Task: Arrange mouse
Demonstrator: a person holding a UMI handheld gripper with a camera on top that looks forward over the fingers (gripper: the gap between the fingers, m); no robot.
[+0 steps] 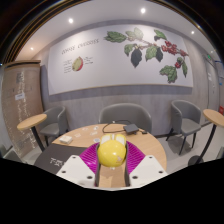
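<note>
A: Is the yellow object between the fingers showing fully?
B: No, its underside is hiding behind the pads. The dark item on the round table is looking too small to identify.

Place: I read this as a café or office lounge | seating: grey armchairs around a round wooden table, small side tables nearby | wall: large mural of leaves and berries with lettering | ceiling: recessed spotlights
</note>
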